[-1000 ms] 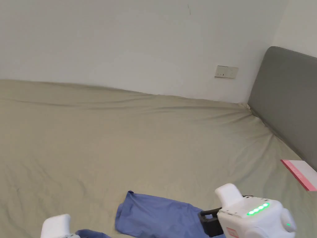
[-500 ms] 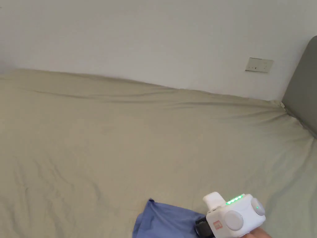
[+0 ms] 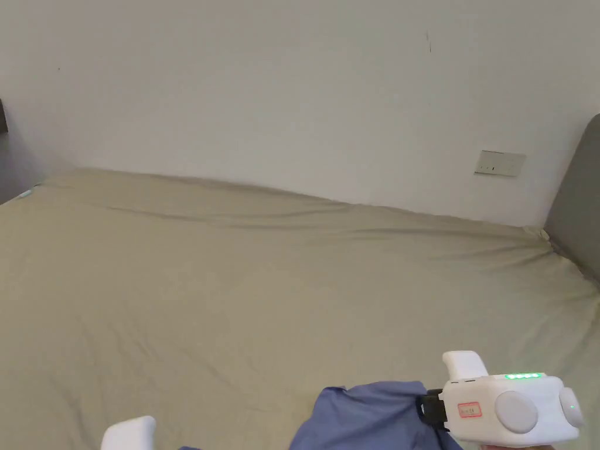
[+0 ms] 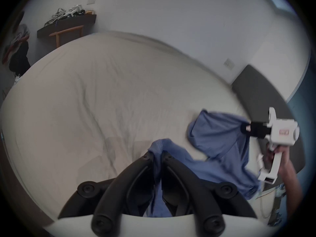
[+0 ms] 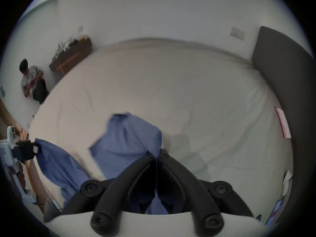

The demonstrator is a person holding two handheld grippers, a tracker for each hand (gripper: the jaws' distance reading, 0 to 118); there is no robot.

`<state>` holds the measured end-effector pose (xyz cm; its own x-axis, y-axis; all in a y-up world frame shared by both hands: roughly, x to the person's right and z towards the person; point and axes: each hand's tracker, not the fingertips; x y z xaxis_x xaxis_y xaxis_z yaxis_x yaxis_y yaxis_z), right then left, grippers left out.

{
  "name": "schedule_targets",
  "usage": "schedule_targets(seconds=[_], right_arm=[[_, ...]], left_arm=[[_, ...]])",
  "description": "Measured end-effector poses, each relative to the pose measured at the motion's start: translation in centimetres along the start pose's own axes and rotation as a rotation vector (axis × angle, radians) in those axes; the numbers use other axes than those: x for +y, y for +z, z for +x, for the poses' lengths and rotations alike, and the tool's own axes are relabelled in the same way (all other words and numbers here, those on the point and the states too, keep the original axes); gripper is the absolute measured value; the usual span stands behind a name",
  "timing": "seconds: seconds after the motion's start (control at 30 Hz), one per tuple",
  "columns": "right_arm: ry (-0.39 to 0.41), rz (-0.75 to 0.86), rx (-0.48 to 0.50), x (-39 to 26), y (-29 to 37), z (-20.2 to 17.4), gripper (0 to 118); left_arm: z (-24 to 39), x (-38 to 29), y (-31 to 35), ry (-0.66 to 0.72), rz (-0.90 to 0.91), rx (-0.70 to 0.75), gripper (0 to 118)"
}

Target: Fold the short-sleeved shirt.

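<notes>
Two grippers hold one blue shirt (image 4: 220,148) up over a bed (image 3: 234,281) spread with a beige sheet. Farthest left, the right gripper view catches a person (image 5: 32,81) sitting against the wall beside a dark shelf (image 5: 71,56) piled with clutter; the head view does not reach that corner. The left gripper (image 4: 158,157) has its jaws closed together on a bunched edge of the cloth, which runs down between them in its own view; from the head it is no more than a white tip (image 3: 129,433) at the bottom edge. Moving right, the shirt hangs slack between the two tools, its long axis running roughly side to side across the near edge of the bed, one loose flap billowing up and away toward the wall. The right gripper (image 5: 156,155) also has its jaws pressed together on fabric, and the left gripper view shows a hand (image 4: 275,155) around its white handle. Farthest right stand a grey headboard (image 3: 577,199) and a wall socket (image 3: 499,163); a pink-edged card (image 5: 283,122) lies by the headboard in the right gripper view. A second ago the shirt lay flatter on the sheet and both grippers sat lower; now the cloth is lifted and puffed.
</notes>
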<state>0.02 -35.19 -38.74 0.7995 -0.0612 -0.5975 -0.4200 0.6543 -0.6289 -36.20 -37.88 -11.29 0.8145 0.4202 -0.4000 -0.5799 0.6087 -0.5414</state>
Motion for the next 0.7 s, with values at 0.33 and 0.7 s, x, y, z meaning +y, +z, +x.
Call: schedule_targets(seconds=[0.33, 0.7], right_arm=[[-0.102, 0.381, -0.087, 5.9, 26.5, 0.0, 1], [-0.185, 0.727, -0.075, 7.1, 47.9, 0.1, 1]], left_arm=[[3.6, 10.5, 18.0, -0.180, 0.325, -0.099, 7], [4.3, 20.9, 35.8, -0.232, 0.618, -0.089, 7]])
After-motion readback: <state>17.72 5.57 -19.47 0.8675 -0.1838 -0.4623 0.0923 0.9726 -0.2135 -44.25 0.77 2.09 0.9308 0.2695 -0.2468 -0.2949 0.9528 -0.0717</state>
